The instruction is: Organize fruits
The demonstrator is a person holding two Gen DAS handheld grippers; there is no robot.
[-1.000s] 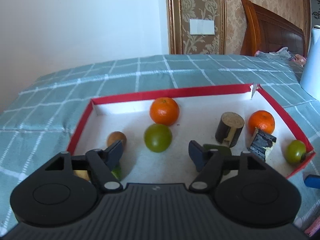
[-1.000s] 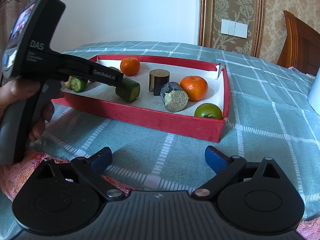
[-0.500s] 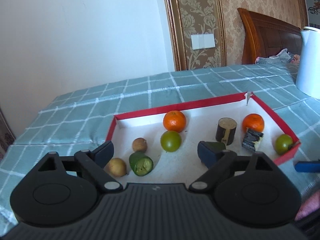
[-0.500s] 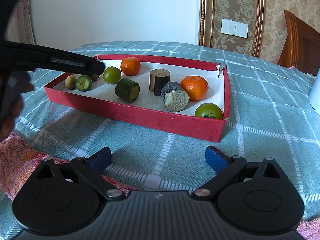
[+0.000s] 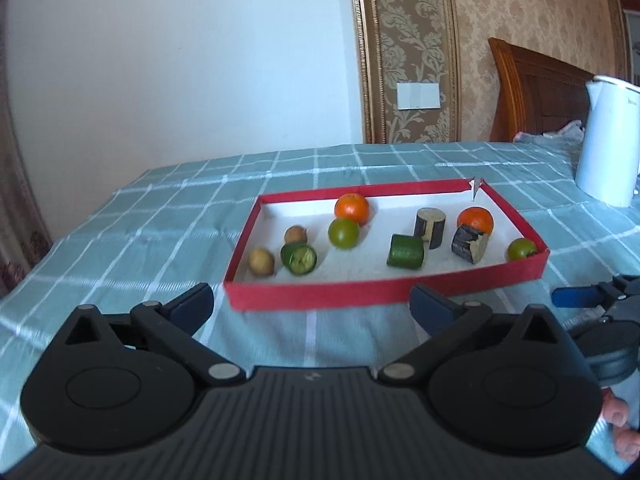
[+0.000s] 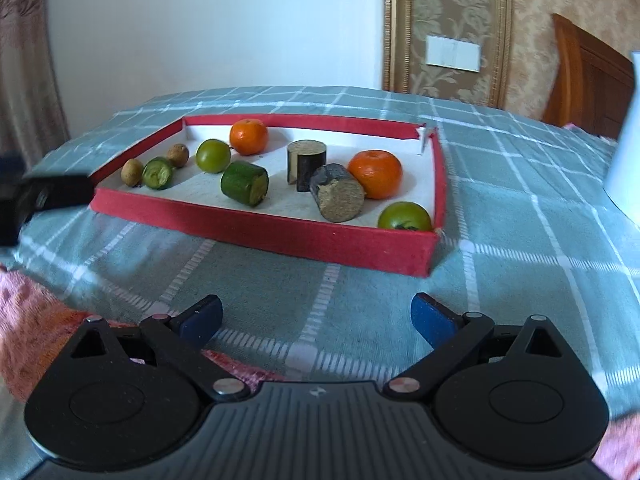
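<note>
The red tray [image 5: 320, 298] on the checked cloth [image 5: 160, 216] holds two oranges [image 5: 351, 208], two green round fruits [image 5: 343, 233], two small brown fruits [image 5: 261, 262], two green cut pieces [image 5: 406, 251] and two dark cut pieces [image 5: 430, 227]. The left gripper [image 5: 312, 304] and right gripper [image 6: 316, 316] hover before the tray, jaws spread, holding nothing.
</note>
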